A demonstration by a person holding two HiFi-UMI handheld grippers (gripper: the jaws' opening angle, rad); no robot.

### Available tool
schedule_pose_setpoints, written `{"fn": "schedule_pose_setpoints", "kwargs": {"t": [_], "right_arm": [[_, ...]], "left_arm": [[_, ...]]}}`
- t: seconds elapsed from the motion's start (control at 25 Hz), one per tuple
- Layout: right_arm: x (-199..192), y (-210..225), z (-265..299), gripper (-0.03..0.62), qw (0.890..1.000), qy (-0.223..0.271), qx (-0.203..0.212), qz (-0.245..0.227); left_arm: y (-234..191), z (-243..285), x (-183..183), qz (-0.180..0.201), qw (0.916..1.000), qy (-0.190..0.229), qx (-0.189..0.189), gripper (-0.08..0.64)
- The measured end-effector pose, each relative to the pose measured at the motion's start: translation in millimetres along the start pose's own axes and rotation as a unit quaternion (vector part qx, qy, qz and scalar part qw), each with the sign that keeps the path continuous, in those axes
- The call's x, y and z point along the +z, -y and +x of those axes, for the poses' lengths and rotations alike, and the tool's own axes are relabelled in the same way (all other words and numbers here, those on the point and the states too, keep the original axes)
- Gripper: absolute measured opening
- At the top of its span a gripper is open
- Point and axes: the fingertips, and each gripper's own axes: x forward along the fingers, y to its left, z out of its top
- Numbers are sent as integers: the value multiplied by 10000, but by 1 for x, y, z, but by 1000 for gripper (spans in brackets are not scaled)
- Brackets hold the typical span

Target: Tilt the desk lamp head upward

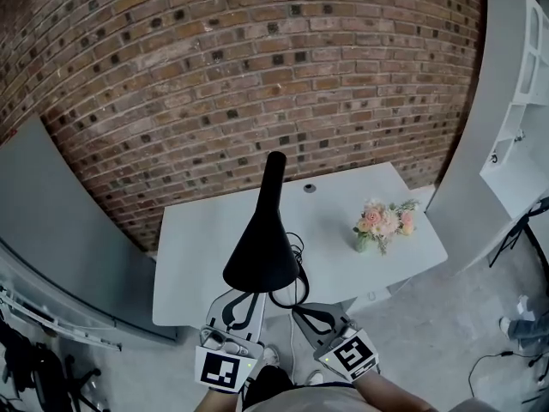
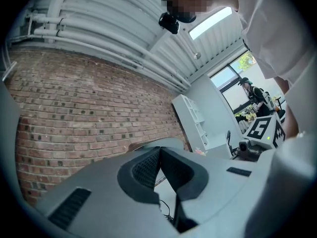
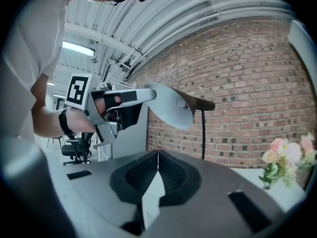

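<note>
Then, lamp head [image 1: 262, 251]: hung over desk's [image 1: 193, 239] near edge
Left gripper [image 2: 160, 152]: jaws were together, empty, tips by its rim
Right gripper [image 3: 157, 155]: jaws together, empty
Risk: closed tips could slip off rim; hard push might topple it

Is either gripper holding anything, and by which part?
Nothing is held. The left gripper and right gripper both have jaws together, empty; the left's tip sits by the rim of the black cone-shaped lamp head.
</note>
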Motion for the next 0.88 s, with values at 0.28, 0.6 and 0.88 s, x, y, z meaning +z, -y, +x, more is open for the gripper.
{"fn": "schedule_pose_setpoints", "kwargs": {"t": [0.28,0.6,0.88], "right_arm": [[2,-4,1,18,10000,83,-7,33],[4,-14,-2,18,9997,-73,44,218],[13,-24,0,18,9998,135,91,-110]], "left_arm": [[-1,-16,-22,-157,9995,-181,191,8],[-1,-35,-32,-175,9991,-269,284,8],[3,-52,-45,-63,9986,-342,401,8]]}}
